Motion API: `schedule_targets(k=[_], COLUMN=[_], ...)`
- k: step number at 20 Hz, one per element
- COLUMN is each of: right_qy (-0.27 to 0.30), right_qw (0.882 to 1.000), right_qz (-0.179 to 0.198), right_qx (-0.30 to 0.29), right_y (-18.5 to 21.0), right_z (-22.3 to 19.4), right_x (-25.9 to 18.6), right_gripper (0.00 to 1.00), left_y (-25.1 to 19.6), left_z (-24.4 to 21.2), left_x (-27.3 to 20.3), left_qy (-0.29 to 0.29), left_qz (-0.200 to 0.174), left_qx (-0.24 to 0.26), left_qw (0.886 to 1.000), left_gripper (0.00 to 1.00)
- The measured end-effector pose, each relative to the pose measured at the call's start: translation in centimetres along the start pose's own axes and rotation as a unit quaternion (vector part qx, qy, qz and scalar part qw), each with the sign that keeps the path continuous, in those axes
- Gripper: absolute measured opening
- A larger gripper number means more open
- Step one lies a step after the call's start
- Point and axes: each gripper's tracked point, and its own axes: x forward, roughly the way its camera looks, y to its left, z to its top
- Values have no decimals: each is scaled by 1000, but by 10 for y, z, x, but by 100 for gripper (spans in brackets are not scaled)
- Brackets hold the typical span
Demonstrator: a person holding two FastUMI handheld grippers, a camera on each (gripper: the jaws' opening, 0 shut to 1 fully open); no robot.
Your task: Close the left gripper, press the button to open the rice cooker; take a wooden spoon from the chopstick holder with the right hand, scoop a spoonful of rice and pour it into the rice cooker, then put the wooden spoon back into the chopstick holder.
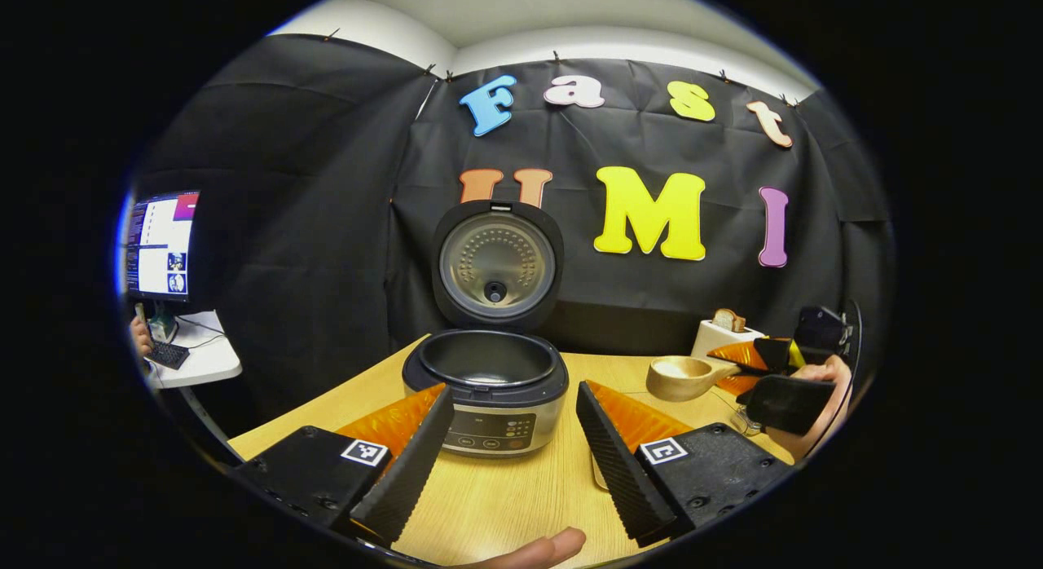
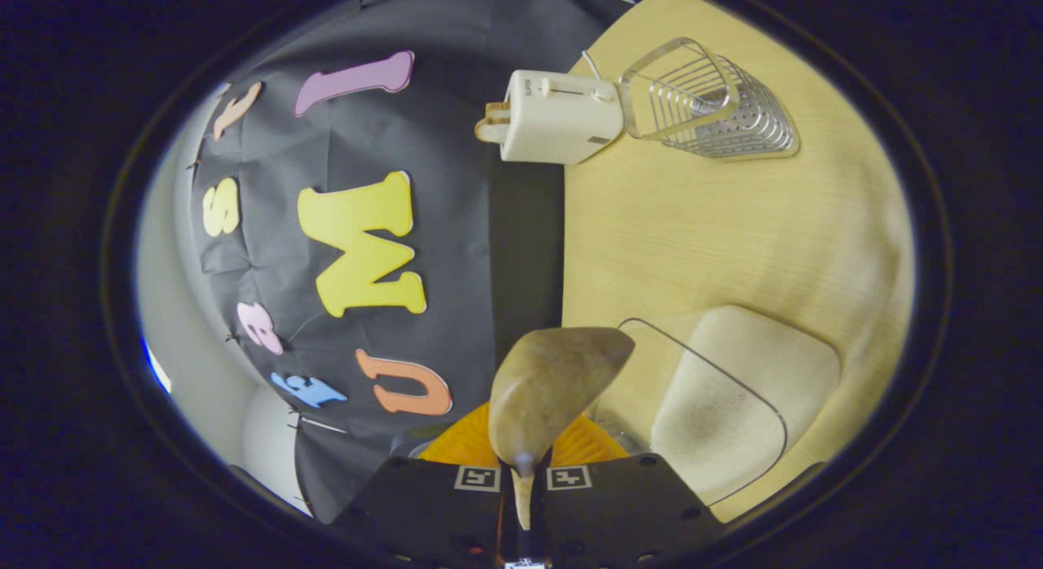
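Over the worktop (image 2: 717, 227): right tongs (image 2: 521, 479) clamp the wooden spoon (image 2: 554, 390) by its handle, long axis pointing forward.
Rice: in a clear container (image 2: 733, 406) just beside the bowl.
Rice cooker (image 1: 489, 381): lid up.
Left tongs (image 1: 513, 438): spread, empty.

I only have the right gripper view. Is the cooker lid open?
Observer: Yes. The lid stands upright behind the pot.
Operator: Where is my spoon relative to the pot?
Observer: In the left gripper view the spoon sits right of the cooker, not over the pot.
Operator: Is the left claw in the way?
Observer: The left claw is open, in front of the cooker, away from the spoon.
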Motion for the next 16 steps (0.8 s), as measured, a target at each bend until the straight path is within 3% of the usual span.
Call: schedule_targets(k=[8, 12, 13, 16], right_qy=[20, 8, 5, 2], right_qw=[999, 997, 997, 993], right_qz=[16, 15, 12, -6], right_qx=[-22, -69, -81, -119], right_y=[44, 63, 66, 70], right_z=[-45, -66, -71, -91], right_x=[23, 44, 52, 76], right_gripper=[6, 6, 6, 6], left_y=[22, 41, 47, 56], left_z=[1, 5, 3, -5], left_x=[-4, -6, -5, -3], left_qy=[1, -7, -5, 9], left_qz=[7, 17, 22, 31], left_qx=[-1, -7, -8, -12], left_qw=[1000, 1000, 1000, 999], left_gripper=[96, 96, 100, 96])
